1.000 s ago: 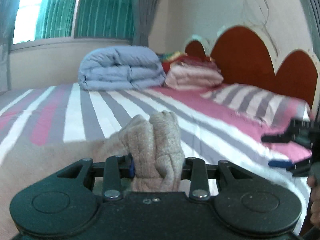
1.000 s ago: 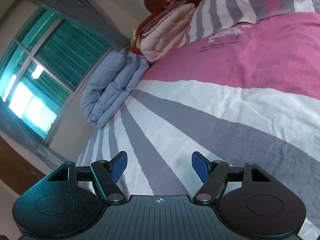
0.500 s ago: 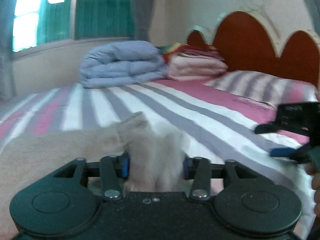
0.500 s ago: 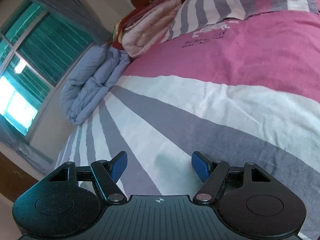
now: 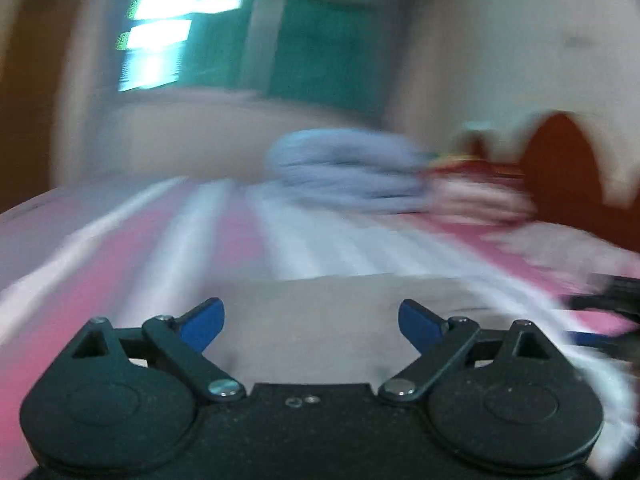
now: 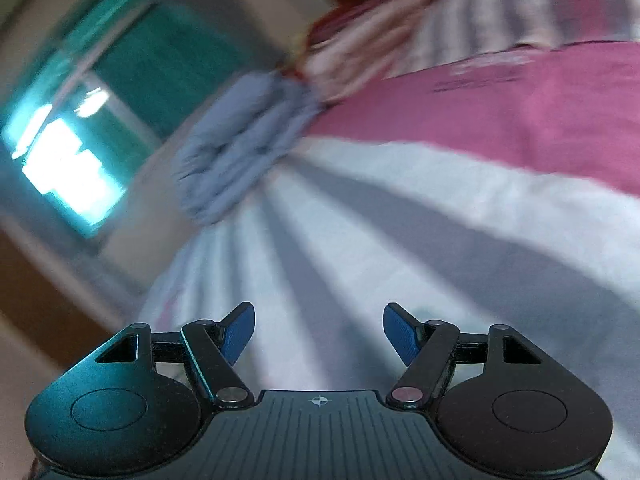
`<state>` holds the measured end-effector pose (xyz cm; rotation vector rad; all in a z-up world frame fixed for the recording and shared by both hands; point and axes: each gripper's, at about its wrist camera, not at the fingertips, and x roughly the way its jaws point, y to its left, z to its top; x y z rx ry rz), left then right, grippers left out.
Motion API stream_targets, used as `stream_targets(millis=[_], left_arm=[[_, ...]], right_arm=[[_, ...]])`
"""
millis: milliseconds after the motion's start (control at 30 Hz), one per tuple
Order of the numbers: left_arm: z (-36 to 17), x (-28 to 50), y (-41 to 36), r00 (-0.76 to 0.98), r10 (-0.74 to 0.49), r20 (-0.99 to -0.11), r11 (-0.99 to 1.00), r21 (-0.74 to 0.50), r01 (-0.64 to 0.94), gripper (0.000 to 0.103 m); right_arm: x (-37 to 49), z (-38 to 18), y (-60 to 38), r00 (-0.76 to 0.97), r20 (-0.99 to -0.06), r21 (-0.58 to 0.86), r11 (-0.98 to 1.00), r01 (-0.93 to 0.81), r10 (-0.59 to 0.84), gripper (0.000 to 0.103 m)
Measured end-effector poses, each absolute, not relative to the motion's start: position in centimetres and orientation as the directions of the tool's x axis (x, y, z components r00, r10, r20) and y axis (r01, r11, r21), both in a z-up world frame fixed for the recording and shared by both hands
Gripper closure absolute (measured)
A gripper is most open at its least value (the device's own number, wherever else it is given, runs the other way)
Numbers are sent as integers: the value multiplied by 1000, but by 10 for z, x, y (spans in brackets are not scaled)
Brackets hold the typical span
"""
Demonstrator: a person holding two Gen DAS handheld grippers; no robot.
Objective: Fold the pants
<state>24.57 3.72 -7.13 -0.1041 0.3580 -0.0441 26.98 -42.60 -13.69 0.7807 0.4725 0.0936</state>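
Note:
The beige pants (image 5: 320, 320) lie flat on the striped bed, blurred, just in front of my left gripper (image 5: 311, 322). The left gripper is open and empty, its blue pads apart over the near edge of the cloth. My right gripper (image 6: 319, 334) is open and empty above the striped bedsheet (image 6: 440, 220); no pants show in its view. The right gripper also shows as a dark blurred shape at the right edge of the left wrist view (image 5: 604, 312).
A folded blue duvet (image 5: 344, 168) and a stack of pink blankets (image 5: 476, 196) sit at the far end of the bed by the red headboard (image 5: 560, 168). A green-curtained window (image 5: 224, 36) is behind. A striped pillow (image 6: 520, 8) lies at the head.
My left gripper has opened and let go of the bunched pants, which now lie flat on the bed. Both cameras are swinging, so the views are blurred. The right gripper stays open.

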Motion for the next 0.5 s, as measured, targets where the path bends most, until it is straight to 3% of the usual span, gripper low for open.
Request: stream_targets(millis=[33, 133, 167, 333, 500], left_arm=[[-74, 246, 58, 924, 21, -383, 991, -116, -71, 19], [-85, 235, 112, 892, 148, -427, 943, -211, -257, 19], [-89, 230, 123, 887, 164, -431, 925, -245, -290, 18], [-113, 209, 140, 884, 186, -429, 867, -352, -353, 16], [-111, 210, 140, 895, 151, -421, 892, -331, -307, 15]], right_arm=[[271, -135, -418, 884, -363, 698, 715, 48, 295, 32], [271, -131, -395, 860, -326, 710, 703, -51, 392, 4], [270, -129, -387, 855, -314, 710, 700, -76, 412, 1], [273, -127, -354, 797, -324, 693, 702, -166, 509, 1], [289, -133, -321, 732, -412, 669, 726, -163, 544, 1]])
